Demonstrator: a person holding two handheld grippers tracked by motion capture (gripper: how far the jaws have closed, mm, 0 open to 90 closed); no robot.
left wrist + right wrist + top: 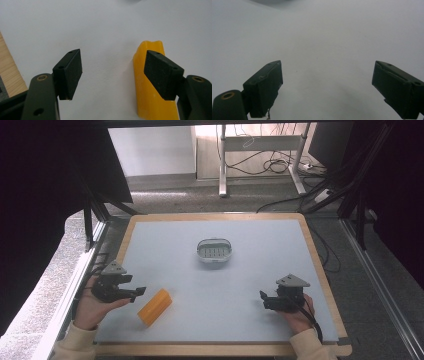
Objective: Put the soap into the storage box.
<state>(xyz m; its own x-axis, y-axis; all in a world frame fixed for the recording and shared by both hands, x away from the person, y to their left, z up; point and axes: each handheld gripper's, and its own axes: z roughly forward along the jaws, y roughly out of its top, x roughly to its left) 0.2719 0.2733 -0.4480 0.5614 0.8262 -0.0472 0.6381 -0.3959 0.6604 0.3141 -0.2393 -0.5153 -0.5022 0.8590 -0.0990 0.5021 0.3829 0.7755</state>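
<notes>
An orange-yellow block (155,306) lies on the pale grey mat near the front left. My left gripper (138,293) sits just left of it, held in a hand. In the left gripper view its jaws stand apart with bare mat between them (112,72); the yellow block (150,100) lies under and behind the right-hand jaw, outside the gap. A small grey oval dish (215,250) with a perforated floor rests at the mat's middle. My right gripper (264,298) hovers at the front right, jaws wide over bare mat (327,82), holding nothing.
The mat (250,270) lies on a wooden board (320,265) whose rim shows all round. Black frame posts stand at both sides. Behind the table are a desk leg (223,160) and loose cables on the floor.
</notes>
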